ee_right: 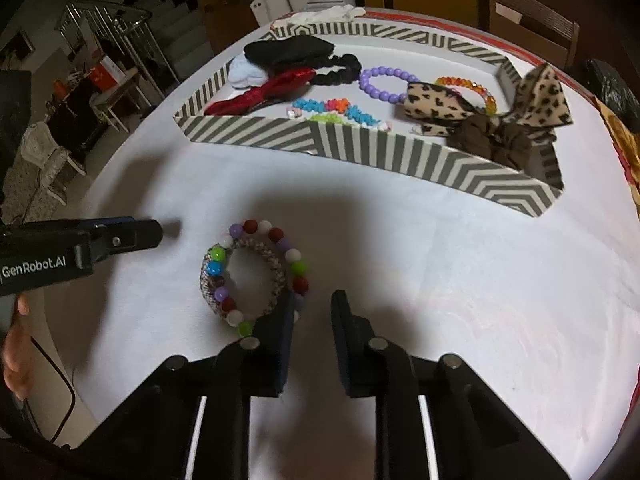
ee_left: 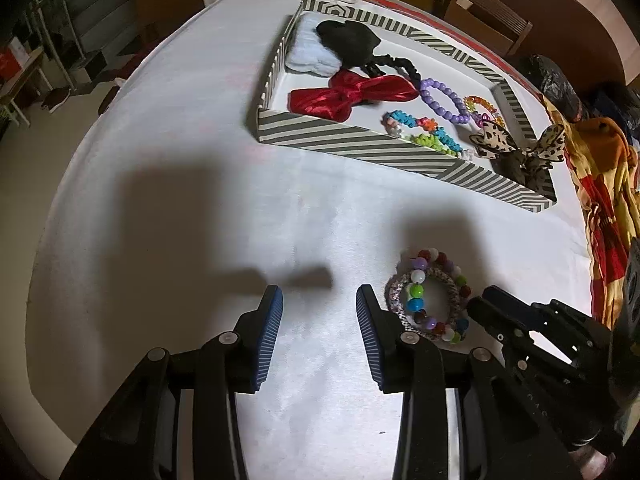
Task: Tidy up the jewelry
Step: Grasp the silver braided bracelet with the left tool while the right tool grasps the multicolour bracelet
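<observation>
Two grippers are pointing steeply down at the white tablecloth [ee_left: 180, 184]. The left gripper [ee_left: 319, 300] is standing wide open over bare cloth, gripping nothing. The right gripper [ee_right: 312, 306] is showing a narrow gap, its left finger overlapping the edge of the beaded bracelet [ee_right: 260, 276], which is lying on a woven ring [ee_right: 244, 280] short of the striped tray [ee_right: 360, 148]; nothing is sitting between the fingers. Only the right wrist view is showing a person's hand [ee_right: 16, 344] behind the left gripper.
</observation>
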The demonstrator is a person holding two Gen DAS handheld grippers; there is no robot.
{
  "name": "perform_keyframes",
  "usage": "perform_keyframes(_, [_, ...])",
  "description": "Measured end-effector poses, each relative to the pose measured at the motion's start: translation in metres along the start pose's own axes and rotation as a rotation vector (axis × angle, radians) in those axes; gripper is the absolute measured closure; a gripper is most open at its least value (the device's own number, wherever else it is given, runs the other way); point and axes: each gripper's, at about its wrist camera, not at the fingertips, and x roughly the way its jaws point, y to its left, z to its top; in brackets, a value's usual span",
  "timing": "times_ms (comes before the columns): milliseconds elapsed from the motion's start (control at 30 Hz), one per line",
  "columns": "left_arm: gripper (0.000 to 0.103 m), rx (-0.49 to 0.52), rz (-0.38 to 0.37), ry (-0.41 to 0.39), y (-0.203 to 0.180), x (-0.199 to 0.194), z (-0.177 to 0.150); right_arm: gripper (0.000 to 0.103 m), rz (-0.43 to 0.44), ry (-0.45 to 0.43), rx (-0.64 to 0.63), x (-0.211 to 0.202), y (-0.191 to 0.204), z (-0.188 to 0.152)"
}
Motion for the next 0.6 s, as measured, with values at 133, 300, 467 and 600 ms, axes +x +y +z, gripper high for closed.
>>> perform_keyframes(133, [0.056,-0.005,-0.002,0.006,0.002,0.002,0.0,0.084,-0.003,0.012,-0.026,0.002,0.006,0.003])
perform_keyframes(300, [0.056,-0.004,-0.006,0.006,0.0,0.003,0.001,0.086,-0.032,0.013,-0.053,0.005,0.01,0.005])
perform_keyframes(467, [0.056,0.018,-0.017,0.016,-0.009,0.003,-0.001,0.094,-0.072,0.029,-0.05,0.0,-0.001,-0.003])
perform_keyframes(600, [0.056,0.055,-0.033,0.027,-0.022,0.006,-0.004,0.093,-0.094,0.038,0.011,-0.012,-0.024,-0.015])
